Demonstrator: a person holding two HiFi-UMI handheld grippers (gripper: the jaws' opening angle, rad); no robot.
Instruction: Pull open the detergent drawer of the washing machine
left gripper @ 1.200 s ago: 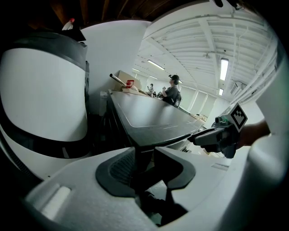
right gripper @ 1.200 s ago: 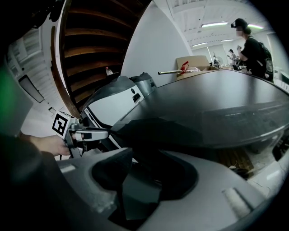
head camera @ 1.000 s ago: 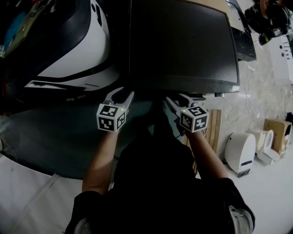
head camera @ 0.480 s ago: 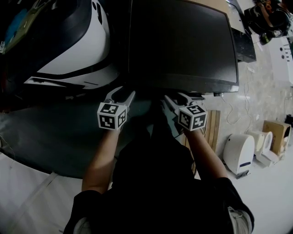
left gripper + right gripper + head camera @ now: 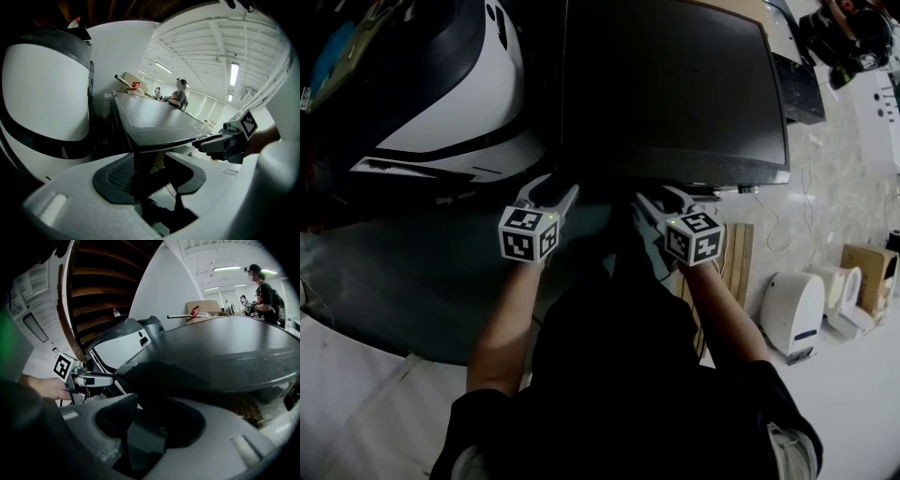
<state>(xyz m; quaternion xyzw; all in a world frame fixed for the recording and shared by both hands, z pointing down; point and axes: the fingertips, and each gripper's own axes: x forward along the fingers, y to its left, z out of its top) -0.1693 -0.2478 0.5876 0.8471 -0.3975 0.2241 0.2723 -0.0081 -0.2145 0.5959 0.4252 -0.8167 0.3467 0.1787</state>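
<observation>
The washing machine [image 5: 675, 84] has a dark flat top; its front edge runs just ahead of both grippers. No drawer front is clear in the dark strip under that edge. My left gripper [image 5: 551, 190] is at the machine's front left corner [image 5: 140, 140]. Its jaws are opening, and the corner lies in the gap with neither pad pressing on it. My right gripper [image 5: 661, 202] hangs under the front edge [image 5: 197, 380] further right, fingers spread, nothing gripped. From each gripper view I see the other gripper: the right gripper [image 5: 225, 143] and the left gripper [image 5: 86, 378].
A white-and-black rounded appliance [image 5: 441, 103] stands directly left of the machine. On the floor at the right are wooden boards [image 5: 736, 262], a white domed device [image 5: 792, 309] and a cardboard box [image 5: 867, 267]. A person [image 5: 179, 96] stands far behind the machine.
The left gripper's fingers have spread a little wider. Both hands stay where they were at the machine's front edge.
</observation>
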